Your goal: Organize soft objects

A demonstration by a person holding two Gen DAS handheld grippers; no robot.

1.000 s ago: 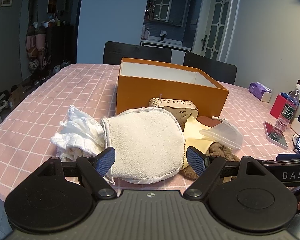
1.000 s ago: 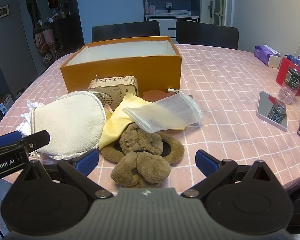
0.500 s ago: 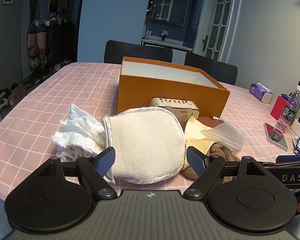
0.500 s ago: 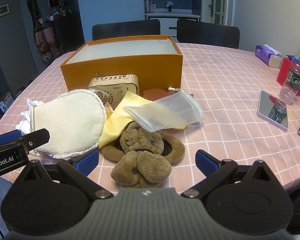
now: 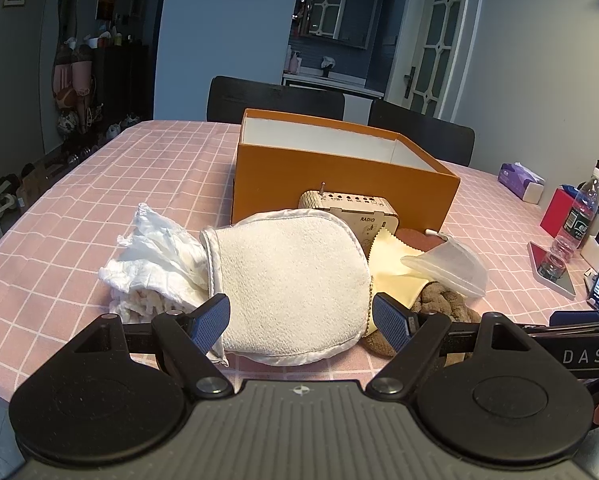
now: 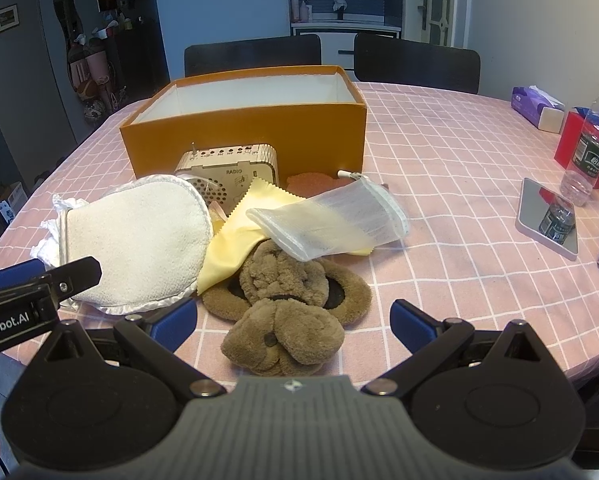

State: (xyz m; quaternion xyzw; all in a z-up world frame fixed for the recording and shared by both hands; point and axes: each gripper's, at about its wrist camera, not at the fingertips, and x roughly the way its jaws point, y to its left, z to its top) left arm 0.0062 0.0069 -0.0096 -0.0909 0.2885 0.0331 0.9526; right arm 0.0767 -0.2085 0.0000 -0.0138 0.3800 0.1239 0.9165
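Grippers both hang wide open, holding nothing: the left gripper (image 5: 301, 318) before the white terry mitt (image 5: 287, 280), the right gripper (image 6: 293, 320) over the brown plush toy (image 6: 287, 300). Farther back on the pink checked surface (image 6: 459, 200) lie a yellow cloth (image 6: 235, 240) and mesh pouch (image 6: 331, 220), then the open orange box (image 6: 251, 136).

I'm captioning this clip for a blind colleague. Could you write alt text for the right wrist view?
The open right claw hovers over a brown plush toy on a pink checked table. Beyond lie a white mitt, yellow cloth and mesh pouch, then a wooden radio and an open orange box.
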